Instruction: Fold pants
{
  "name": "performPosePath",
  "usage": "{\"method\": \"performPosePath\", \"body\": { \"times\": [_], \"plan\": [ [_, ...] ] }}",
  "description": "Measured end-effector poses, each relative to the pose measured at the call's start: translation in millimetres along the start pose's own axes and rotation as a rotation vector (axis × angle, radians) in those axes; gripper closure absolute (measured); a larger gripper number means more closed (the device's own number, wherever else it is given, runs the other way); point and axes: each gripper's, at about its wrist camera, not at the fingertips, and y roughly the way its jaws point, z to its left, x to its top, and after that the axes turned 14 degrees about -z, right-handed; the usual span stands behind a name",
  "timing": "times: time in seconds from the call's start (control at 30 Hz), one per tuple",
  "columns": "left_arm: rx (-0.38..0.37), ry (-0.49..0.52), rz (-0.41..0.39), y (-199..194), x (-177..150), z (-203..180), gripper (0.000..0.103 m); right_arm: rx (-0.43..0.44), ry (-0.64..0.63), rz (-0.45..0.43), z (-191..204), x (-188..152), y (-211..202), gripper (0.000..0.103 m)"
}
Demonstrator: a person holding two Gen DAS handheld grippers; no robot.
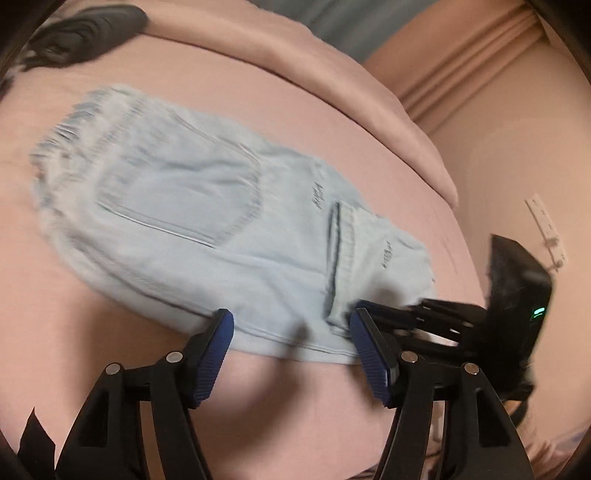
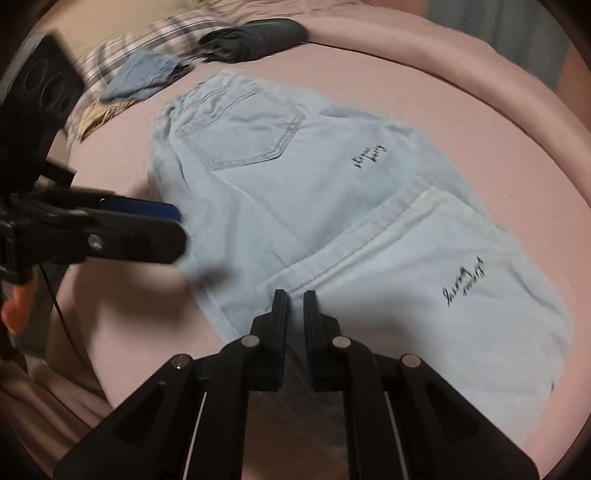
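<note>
Light blue denim pants (image 1: pixel 207 221) lie folded on a pink bed sheet (image 1: pixel 295 398), waistband at the far left, a back pocket on top, the leg ends folded back over the thighs. They also show in the right wrist view (image 2: pixel 295 192). My left gripper (image 1: pixel 291 332) is open, its blue pads either side of the near folded edge, holding nothing. My right gripper (image 2: pixel 294 310) has its jaws nearly together over the pants' near edge; I cannot see cloth between them. It shows in the left wrist view (image 1: pixel 399 314) at the right. The left gripper shows in the right wrist view (image 2: pixel 162 225).
A dark folded garment (image 2: pixel 255 37) lies at the far edge of the bed, also in the left wrist view (image 1: pixel 85 33). A blue garment (image 2: pixel 144 75) and striped cloth (image 2: pixel 155 33) lie at far left. A pink blanket ridge (image 1: pixel 332 85) runs behind the pants.
</note>
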Motion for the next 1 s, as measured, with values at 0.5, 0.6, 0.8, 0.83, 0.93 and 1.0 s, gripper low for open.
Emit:
{"method": "performPosePath", "body": {
  "times": [0.5,0.6,0.8,0.83,0.93,1.0],
  "plan": [
    [0.232,0.04,-0.107,-31,8,38,0.008,0.077,0.194,-0.171,18,10,-38,0.043],
    [0.221,-0.009,-0.111,-29,11,50,0.008,0.077,0.209,-0.162,22,17,-32,0.037],
    [0.124,-0.201,-0.136,-35,17,90,0.008,0.096,0.261,-0.166,23,22,-28,0.028],
    [0.121,-0.224,-0.14,-36,17,96,0.008,0.095,0.27,-0.162,22,22,-26,0.028],
    [0.139,-0.266,-0.15,-37,21,111,0.008,0.093,0.292,-0.141,21,21,-22,0.028],
    [0.122,-0.308,-0.148,-35,22,121,0.008,0.083,0.295,-0.132,20,19,-20,0.028]
  ]
}}
